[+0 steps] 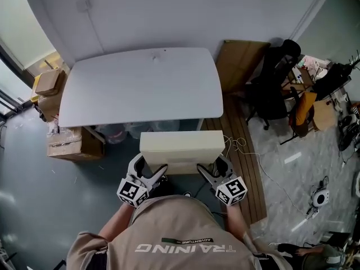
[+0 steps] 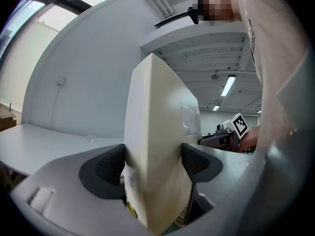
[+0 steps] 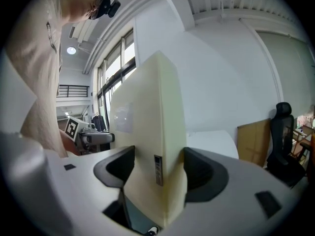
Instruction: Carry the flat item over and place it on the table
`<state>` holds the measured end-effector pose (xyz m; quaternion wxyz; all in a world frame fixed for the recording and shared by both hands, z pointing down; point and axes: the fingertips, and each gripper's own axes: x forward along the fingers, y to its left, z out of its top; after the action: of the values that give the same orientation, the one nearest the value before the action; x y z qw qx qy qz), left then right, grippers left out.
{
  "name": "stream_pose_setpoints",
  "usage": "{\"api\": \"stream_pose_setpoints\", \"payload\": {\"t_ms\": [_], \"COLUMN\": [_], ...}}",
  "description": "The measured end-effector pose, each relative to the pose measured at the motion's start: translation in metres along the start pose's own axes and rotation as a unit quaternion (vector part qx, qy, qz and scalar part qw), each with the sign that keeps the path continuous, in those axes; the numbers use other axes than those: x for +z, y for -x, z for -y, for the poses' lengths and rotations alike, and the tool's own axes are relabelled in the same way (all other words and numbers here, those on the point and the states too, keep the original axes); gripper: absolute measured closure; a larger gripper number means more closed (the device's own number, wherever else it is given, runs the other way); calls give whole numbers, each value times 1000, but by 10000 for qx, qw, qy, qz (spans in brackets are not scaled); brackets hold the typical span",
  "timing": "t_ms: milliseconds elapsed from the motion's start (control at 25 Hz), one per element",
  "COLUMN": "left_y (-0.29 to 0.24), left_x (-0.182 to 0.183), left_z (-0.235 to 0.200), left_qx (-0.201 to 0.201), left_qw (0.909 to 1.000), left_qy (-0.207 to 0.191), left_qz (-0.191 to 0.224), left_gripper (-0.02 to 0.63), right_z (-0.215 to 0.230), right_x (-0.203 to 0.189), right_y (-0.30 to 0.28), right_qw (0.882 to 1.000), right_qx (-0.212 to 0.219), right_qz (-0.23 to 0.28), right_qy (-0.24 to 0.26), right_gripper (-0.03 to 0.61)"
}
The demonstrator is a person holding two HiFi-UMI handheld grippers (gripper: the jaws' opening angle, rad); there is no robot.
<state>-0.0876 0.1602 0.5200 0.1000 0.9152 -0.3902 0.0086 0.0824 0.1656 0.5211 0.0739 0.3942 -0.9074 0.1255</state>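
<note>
A flat cream-coloured box (image 1: 181, 148) is held in the air in front of the person, just short of the white table (image 1: 140, 86). My left gripper (image 1: 151, 172) is shut on the box's near left edge, and my right gripper (image 1: 209, 172) is shut on its near right edge. In the left gripper view the box (image 2: 157, 146) stands on edge between both dark pads (image 2: 106, 170). The right gripper view shows the same box (image 3: 150, 136) pinched between the pads (image 3: 204, 173), with the table (image 3: 211, 141) behind it.
Cardboard boxes (image 1: 73, 142) sit on the floor left of the table, with more (image 1: 49, 83) at its far left. A flat cardboard sheet (image 1: 239, 63) and a black office chair (image 1: 275, 89) stand to the right. Cables (image 1: 242, 145) and a wooden strip (image 1: 247, 167) lie on the floor.
</note>
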Motion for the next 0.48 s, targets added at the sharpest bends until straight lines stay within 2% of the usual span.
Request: {"api": "stream_pose_setpoints", "payload": {"t_ms": [240, 480], "left_y": [-25, -50], "left_x": [9, 19], "left_z": [-61, -94], "left_qx": [-270, -554], "left_qw": [9996, 9984], "left_qy": [49, 9], "left_qz": [112, 134], "left_gripper": [272, 272], "right_z": [16, 30], "right_x": [14, 25], "right_y": [-55, -83], "right_qw": [9997, 9985], "right_qx": [-260, -549], "right_qz": [28, 9], "right_qy": [-14, -76], "right_gripper": [301, 301]}}
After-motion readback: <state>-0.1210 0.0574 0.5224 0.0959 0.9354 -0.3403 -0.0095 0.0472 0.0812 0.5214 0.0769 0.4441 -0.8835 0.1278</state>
